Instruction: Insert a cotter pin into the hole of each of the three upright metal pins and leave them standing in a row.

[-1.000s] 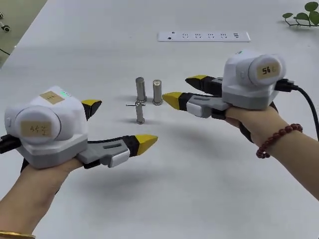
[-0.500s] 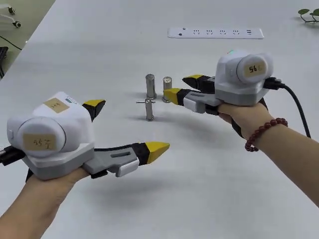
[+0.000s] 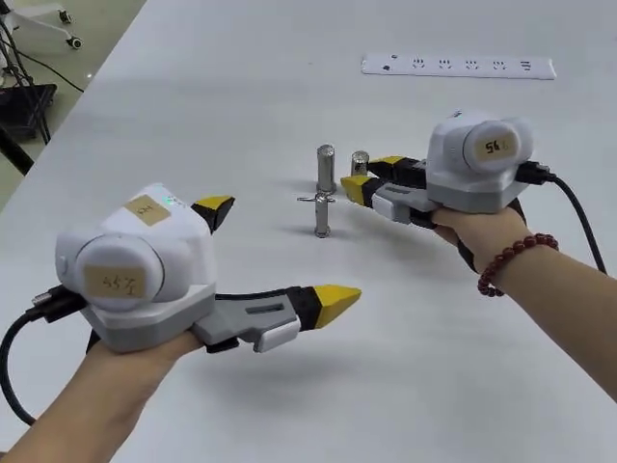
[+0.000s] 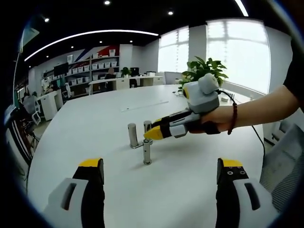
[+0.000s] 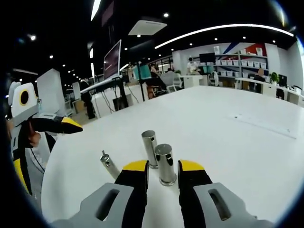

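Three short metal pins stand on the white table. The front pin [image 3: 321,214] has a thin cotter pin [image 3: 310,199] crosswise through its top. Behind it stand the back left pin [image 3: 326,167] and the back right pin [image 3: 360,162]. My right gripper [image 3: 370,174] reaches in from the right. In the right gripper view its jaws stand narrowly on either side of the back right pin [image 5: 164,164], with a sliver of gap on each side. My left gripper [image 3: 276,253] hovers wide open at the front left with nothing between its jaws, well short of the pins [image 4: 147,151].
A white power strip [image 3: 458,66] lies at the far side of the table. The table's left edge runs past a chair base [image 3: 43,21] on the floor. A potted plant [image 4: 202,71] stands beyond the right hand. Cables trail from both grippers.
The right gripper has moved in toward the pins and its jaws have narrowed around the back right pin. The left gripper has stayed open. The head camera has shifted.
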Demonstrator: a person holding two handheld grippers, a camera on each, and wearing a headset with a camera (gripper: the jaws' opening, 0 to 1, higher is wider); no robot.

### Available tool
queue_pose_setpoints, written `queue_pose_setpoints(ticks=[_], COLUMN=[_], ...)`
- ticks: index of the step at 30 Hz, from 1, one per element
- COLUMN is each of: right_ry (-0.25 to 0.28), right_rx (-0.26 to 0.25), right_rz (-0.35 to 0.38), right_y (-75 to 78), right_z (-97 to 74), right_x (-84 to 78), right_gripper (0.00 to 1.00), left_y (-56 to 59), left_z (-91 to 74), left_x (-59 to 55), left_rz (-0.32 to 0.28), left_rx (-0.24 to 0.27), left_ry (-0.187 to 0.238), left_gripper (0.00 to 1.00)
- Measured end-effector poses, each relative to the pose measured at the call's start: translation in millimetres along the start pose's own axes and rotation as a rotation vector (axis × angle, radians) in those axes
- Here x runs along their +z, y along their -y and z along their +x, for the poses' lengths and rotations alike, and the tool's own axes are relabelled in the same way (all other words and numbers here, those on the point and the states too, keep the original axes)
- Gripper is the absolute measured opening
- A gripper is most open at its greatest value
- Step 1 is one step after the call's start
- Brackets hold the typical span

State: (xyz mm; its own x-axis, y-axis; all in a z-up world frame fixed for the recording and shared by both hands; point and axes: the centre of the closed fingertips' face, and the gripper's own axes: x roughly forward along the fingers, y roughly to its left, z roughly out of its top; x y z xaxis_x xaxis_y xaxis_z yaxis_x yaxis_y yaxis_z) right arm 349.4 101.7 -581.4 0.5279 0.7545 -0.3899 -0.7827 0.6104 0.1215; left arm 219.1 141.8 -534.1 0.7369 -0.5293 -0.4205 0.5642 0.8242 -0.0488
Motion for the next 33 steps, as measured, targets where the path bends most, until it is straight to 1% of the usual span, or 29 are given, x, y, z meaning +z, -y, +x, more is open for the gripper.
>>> queue_pose_setpoints(ticks=[2,6,9,11,14,17,19,20,23,26,33], right_ry=[-0.002,-0.007,-0.011,-0.007,-0.01,-0.016,-0.022,-0.022,-0.03,-0.04,-0.052], right_rx=[-0.006,-0.006,-0.021,-0.019,-0.015,-0.02,-0.025,-0.026,-0.045,-0.055,-0.053], right_rz=[0.005,-0.002,0.001,0.012,0.005,-0.012,-0.036,-0.035,-0.046,-0.059,-0.058], right_y=[0.3,-0.3,5.2,5.3,1.1,1.7,1.8,0.2,1.4,-1.2,0.1], right_z=[2.8,4.8,5.9,6.5,5.1,4.6,4.2,3.7,1.3,-2.3,-12.4], right_x=[-0.4,-1.8,-3.3,-3.0,-1.3,-0.9,-0.2,0.1,0.2,-0.6,-5.7], right_gripper=[0.18,0.13,0.1,0.1,0.09,0.09,0.09,0.08,0.08,0.08,0.08], left_y=[1.1,1.9,1.6,0.6,-1.5,-2.5,-2.9,-2.9,-3.1,-6.5,-8.7], left_z=[1.0,2.4,3.3,3.1,2.9,2.4,2.0,2.0,1.9,1.2,-1.3], left_x=[-2.2,-3.0,-5.3,-5.3,-6.9,-7.7,-7.9,-7.8,-7.5,-5.4,-3.5], left_rz=[0.007,0.007,0.008,0.005,0.006,0.01,0.008,0.009,0.009,0.017,0.015], left_rx=[-0.001,-0.004,-0.004,-0.002,0.006,0.01,0.011,0.011,0.014,0.032,0.042], left_ry=[-0.01,-0.009,-0.02,-0.021,-0.027,-0.031,-0.03,-0.03,-0.028,-0.018,-0.007], left_gripper=[0.99,0.99,0.99,0.98,0.98,0.98,0.98,0.98,0.98,0.98,0.98])
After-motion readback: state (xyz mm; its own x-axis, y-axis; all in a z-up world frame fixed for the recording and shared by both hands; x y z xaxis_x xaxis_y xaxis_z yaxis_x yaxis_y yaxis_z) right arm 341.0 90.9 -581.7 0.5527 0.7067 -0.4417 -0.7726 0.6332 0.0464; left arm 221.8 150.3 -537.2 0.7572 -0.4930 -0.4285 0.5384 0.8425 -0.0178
